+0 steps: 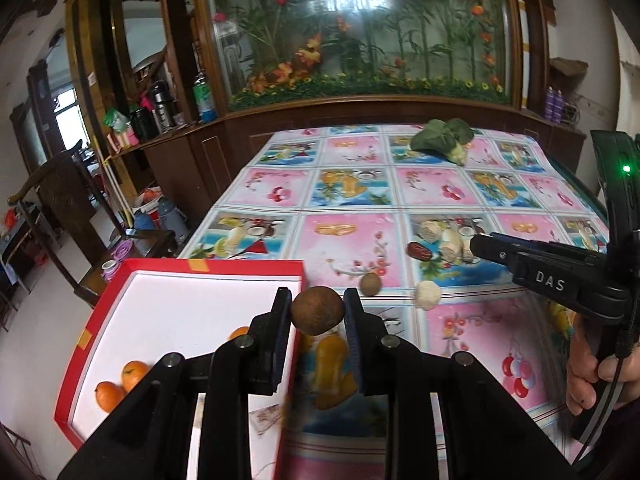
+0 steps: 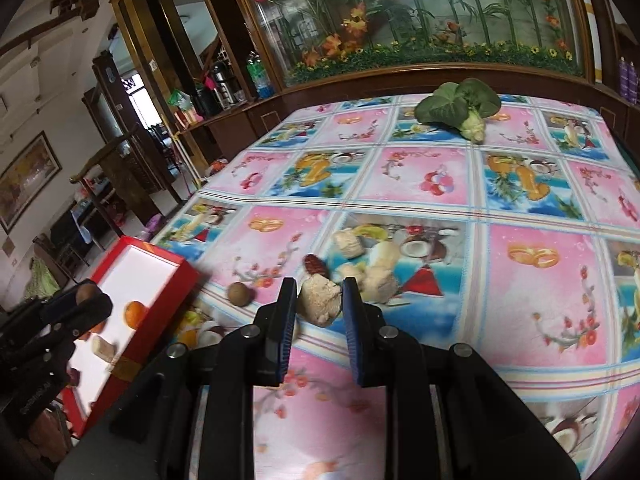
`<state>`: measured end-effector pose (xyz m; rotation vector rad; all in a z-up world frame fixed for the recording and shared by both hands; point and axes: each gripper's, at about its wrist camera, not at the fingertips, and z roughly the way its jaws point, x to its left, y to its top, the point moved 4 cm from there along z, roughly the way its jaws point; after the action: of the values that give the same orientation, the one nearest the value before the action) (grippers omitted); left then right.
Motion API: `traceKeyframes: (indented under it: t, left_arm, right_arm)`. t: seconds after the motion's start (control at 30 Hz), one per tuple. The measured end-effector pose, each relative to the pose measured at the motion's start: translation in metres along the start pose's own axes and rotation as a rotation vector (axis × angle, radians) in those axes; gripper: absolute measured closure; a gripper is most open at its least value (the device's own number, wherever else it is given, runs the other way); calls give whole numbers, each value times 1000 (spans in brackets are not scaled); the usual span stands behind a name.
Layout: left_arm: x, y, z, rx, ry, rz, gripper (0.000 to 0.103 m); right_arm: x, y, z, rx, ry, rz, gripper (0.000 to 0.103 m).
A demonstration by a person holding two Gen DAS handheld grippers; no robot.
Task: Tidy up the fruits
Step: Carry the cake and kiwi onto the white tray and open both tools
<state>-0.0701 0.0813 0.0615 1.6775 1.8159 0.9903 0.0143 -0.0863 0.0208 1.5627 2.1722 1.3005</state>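
While the left gripper (image 1: 317,311) clamps a brown round fruit (image 1: 317,310) at the red box's (image 1: 188,266) right edge, the right gripper (image 2: 319,300) pinches a pale chunk (image 2: 319,298) on the tablecloth (image 2: 520,300) — oranges (image 1: 120,384) lie in the box; a second brown fruit (image 2: 240,293) sits just beside it.

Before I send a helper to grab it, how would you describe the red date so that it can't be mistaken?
On the fruit-print tablecloth, look right of the red box, at the cluster of pale chunks. The red date lies at that cluster's left edge: small, oblong, wrinkled, dark red, unlike the round brown fruit nearer the box.
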Motion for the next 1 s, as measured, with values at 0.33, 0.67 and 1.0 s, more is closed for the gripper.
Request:
traceKeyframes:
  t: [0.33, 0.67, 1.0]
  left_arm:
    - [42, -16, -4, 5, 32, -66, 78]
    - [104, -39, -3, 27, 97, -155, 78]
    - [167, -65, 0, 64, 196, -242, 78]
  right_arm:
    - [66, -10, 3, -30, 147, -24, 78]
    - [124, -24, 18, 0, 229, -78, 78]
    - [201, -41, 44, 75, 320, -191, 78]
